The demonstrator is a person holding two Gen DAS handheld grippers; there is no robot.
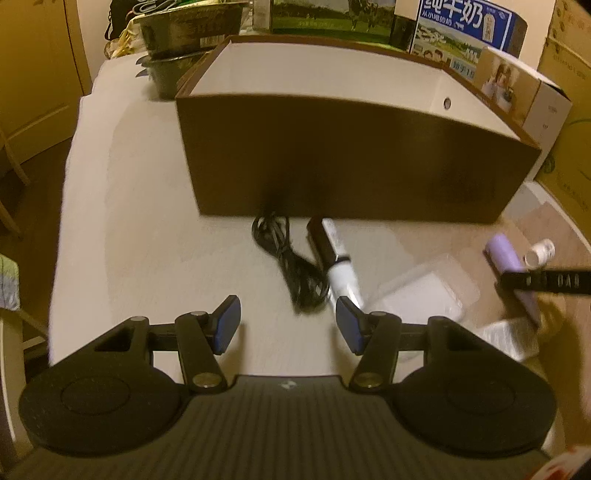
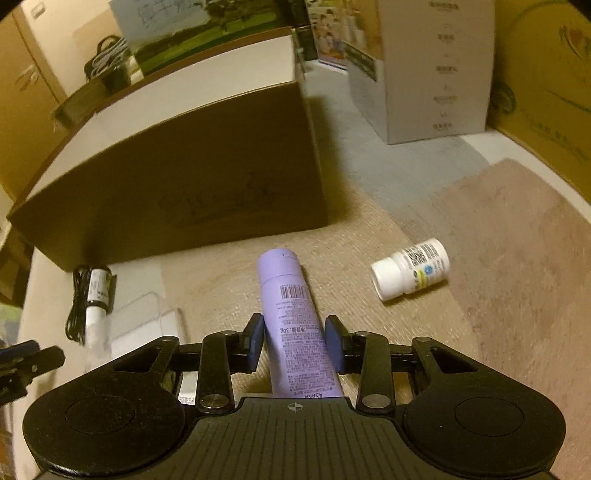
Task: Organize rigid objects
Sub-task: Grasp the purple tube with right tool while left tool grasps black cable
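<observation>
A purple tube (image 2: 295, 317) lies on the mat between my right gripper's (image 2: 295, 341) pads, which stand close on both sides of it; the grip looks closed on it. The tube also shows in the left wrist view (image 1: 506, 258). A white pill bottle (image 2: 410, 273) lies on its side to the right. My left gripper (image 1: 288, 325) is open and empty above the table. Ahead of it lie a black-and-white device (image 1: 334, 258) with a coiled black cord (image 1: 288, 258). A big brown open box (image 1: 351, 158) with a white inside stands behind.
A clear plastic tray (image 1: 424, 291) lies right of the device. White cartons (image 2: 424, 70) and a yellow cardboard box (image 2: 546, 85) stand at the right. Milk cartons (image 1: 465, 33) and dark bowls (image 1: 177, 48) stand behind the brown box. The table's left edge drops off.
</observation>
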